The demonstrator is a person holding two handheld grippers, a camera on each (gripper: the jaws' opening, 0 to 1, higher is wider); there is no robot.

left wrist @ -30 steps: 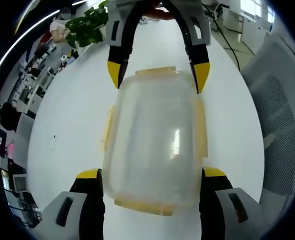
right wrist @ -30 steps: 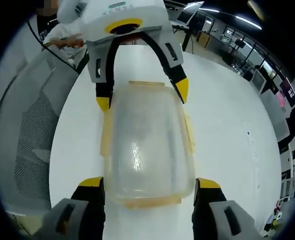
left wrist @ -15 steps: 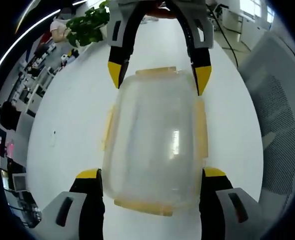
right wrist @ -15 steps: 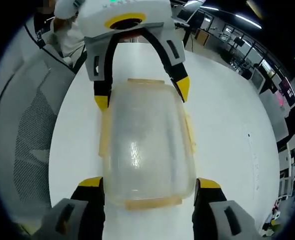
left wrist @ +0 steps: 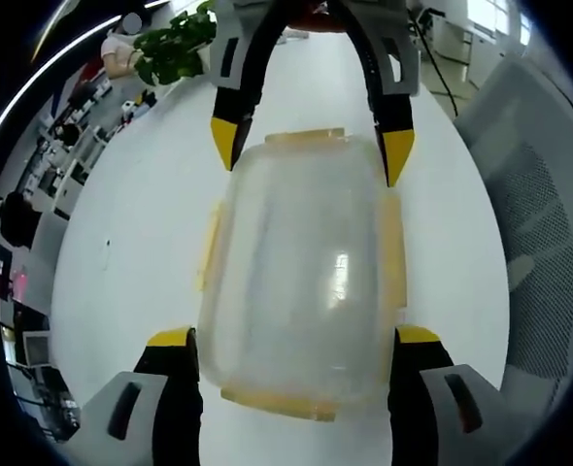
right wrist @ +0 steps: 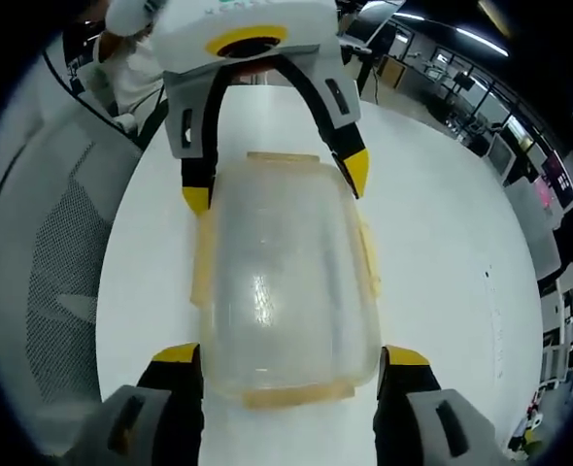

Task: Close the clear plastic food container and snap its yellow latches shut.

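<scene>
i see the clear plastic container (left wrist: 301, 282) lying on the white surface (left wrist: 141, 223), lid down on top of it, between my two tools, which face each other from opposite short ends. in the left gripper view my left tool (left wrist: 292, 342) stands wide, its yellow-tipped jaws straddling the near end of the container, one to each side; whether the tips touch the walls i cannot tell. the right tool (left wrist: 311, 155) comes in from the top of that view, also spread wide, its tips at the far corners of the lid. the right gripper view mirrors this: the right tool (right wrist: 288, 361) astride the near end, the left tool (right wrist: 277, 184) at the far end. yellow latches (left wrist: 391, 254) run along the long sides and the short ends, lying close against the rim; whether they are snapped i cannot tell. a grey mesh chair (left wrist: 544, 223) stands beside the surface, and a green plant (left wrist: 175, 44) sits beyond the far end.
</scene>
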